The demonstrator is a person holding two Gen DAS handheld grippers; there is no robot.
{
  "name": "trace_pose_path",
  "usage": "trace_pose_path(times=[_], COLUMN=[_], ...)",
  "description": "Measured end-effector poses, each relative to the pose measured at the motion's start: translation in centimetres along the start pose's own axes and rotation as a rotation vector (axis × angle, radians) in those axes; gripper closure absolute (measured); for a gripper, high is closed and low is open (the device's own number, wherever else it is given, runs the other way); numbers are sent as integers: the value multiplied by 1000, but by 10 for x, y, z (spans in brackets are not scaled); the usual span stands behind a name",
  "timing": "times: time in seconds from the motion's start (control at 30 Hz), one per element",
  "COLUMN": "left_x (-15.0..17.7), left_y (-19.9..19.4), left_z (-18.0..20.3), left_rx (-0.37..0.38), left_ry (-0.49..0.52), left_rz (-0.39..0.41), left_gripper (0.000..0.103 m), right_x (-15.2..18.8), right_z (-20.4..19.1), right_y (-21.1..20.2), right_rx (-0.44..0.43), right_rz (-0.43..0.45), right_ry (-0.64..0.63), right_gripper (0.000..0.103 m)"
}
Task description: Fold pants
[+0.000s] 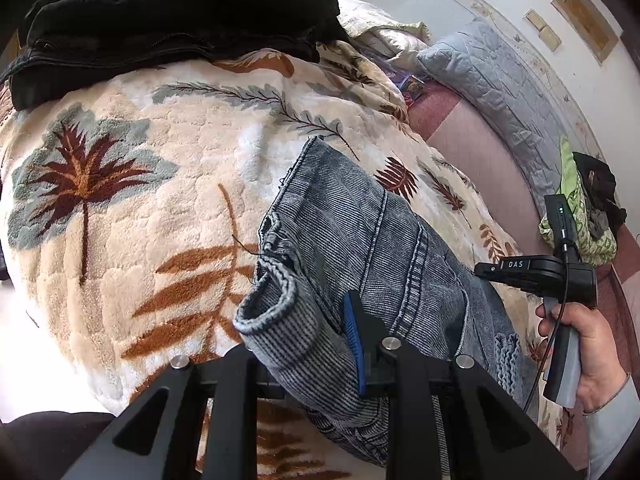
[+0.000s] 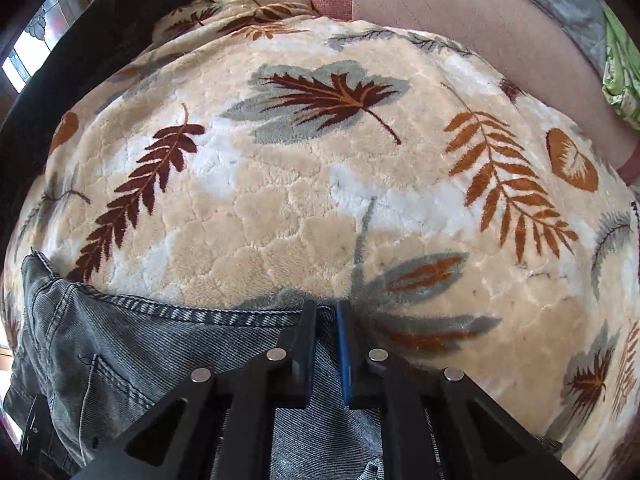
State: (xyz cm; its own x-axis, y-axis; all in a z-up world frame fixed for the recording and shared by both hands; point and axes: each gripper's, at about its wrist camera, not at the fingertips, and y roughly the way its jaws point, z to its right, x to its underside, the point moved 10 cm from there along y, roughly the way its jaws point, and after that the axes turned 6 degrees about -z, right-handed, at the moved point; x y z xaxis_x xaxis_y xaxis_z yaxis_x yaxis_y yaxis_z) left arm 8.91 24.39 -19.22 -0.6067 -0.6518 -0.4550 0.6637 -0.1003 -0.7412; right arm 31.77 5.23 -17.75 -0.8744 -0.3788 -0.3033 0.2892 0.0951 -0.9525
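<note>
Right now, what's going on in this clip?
A person is folding grey-blue jeans on a leaf-print blanket spread over a bed. The left tool is clamped on a bunched, rolled part of the denim. The right tool has closed on the jeans' stitched edge, its hand gripping the handle. A black garment lies folded at the far side. The fold itself is not yet made.
</note>
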Motion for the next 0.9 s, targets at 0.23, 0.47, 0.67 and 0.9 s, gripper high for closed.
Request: trace_pose_path(times=[0.23,0.47,0.67,0.9], left_x=[0,1,0,-5], left_y=[-1,-2,-3,-17], left_z=[0,2,3,19], left_rx=[-8,-32,-47,-101], left_ry=[0,18,44,130], left_rz=[3,17,24,79], left_gripper=[79,79,79,80], right_x=[56,122,137,159], right_z=[-50,-83,-89,-99], right_y=[-59,-23,-63,-53], right_rx=[-458,-541,-573,-518], right_rz=[-28,-268,-202,-186], right_ry=[149,176,152,81], right_gripper=[88,85,50,25])
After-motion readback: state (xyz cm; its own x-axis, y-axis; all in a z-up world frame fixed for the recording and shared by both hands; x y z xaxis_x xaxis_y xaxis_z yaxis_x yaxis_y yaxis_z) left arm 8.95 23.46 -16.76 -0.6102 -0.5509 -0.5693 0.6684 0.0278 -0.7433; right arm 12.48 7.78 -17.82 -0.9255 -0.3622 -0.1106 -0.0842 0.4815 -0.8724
